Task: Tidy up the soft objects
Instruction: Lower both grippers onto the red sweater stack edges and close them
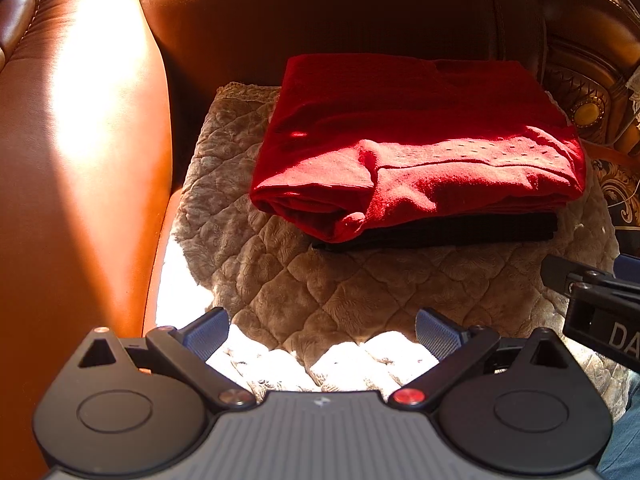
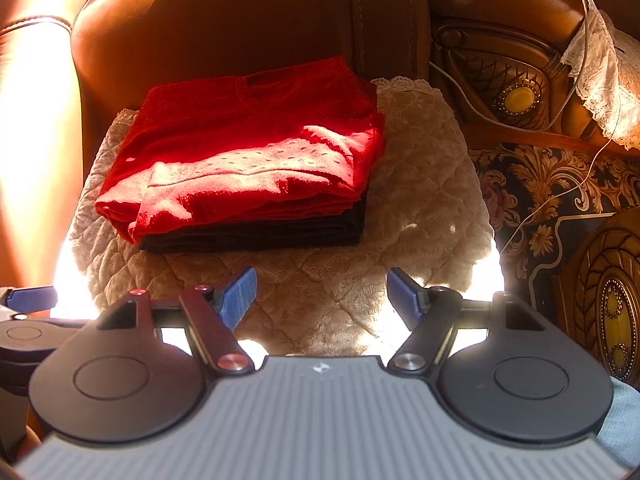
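A folded red knit garment point(image 1: 416, 148) point(image 2: 248, 160) lies on top of a folded black garment point(image 1: 440, 232) point(image 2: 256, 234). Both rest on a beige quilted seat cover point(image 1: 304, 280) point(image 2: 420, 200) on a brown leather sofa. My left gripper point(image 1: 322, 334) is open and empty, hovering over the cover short of the stack. My right gripper point(image 2: 322, 294) is also open and empty, in front of the stack's right half. The right gripper shows at the right edge of the left wrist view point(image 1: 592, 300); the left gripper shows at the left edge of the right wrist view point(image 2: 28, 304).
A leather seat cushion point(image 1: 80, 140) rises on the left and the backrest point(image 2: 256, 20) stands behind the stack. A carved wooden armrest point(image 2: 512, 80) with a lace cloth point(image 2: 600, 72) and a thin white cable point(image 2: 560, 196) is at right, above a patterned floor point(image 2: 540, 184).
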{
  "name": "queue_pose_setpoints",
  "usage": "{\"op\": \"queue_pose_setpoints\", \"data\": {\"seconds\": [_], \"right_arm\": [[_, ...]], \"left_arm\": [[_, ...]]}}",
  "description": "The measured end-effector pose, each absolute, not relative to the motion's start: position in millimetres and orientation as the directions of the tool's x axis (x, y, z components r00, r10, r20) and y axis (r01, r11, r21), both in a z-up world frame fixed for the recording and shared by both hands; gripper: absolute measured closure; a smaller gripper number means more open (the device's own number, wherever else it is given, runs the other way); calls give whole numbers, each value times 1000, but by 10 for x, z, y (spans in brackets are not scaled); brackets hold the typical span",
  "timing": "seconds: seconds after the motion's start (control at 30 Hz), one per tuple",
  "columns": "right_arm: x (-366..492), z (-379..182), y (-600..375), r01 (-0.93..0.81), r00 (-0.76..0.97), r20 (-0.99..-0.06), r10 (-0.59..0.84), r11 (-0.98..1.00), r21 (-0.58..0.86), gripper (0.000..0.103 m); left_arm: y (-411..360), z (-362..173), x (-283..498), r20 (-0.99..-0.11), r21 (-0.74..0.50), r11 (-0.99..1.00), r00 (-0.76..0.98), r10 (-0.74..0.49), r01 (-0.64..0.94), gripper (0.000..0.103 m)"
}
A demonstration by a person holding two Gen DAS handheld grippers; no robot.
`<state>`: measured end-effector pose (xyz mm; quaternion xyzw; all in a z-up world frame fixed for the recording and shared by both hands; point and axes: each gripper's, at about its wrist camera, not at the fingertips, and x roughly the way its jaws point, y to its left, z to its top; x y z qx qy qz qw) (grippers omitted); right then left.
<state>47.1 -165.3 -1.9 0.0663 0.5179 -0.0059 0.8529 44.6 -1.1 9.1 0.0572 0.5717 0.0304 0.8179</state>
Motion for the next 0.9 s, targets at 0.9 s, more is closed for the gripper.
{"op": "queue_pose_setpoints", "data": {"seconds": [0.9], "right_arm": [[1234,-93,-1788,69,432,-899,77,991,118,23]], "left_arm": [[772,-148,1920,-918,-194,973,326,-226,126,1]]}}
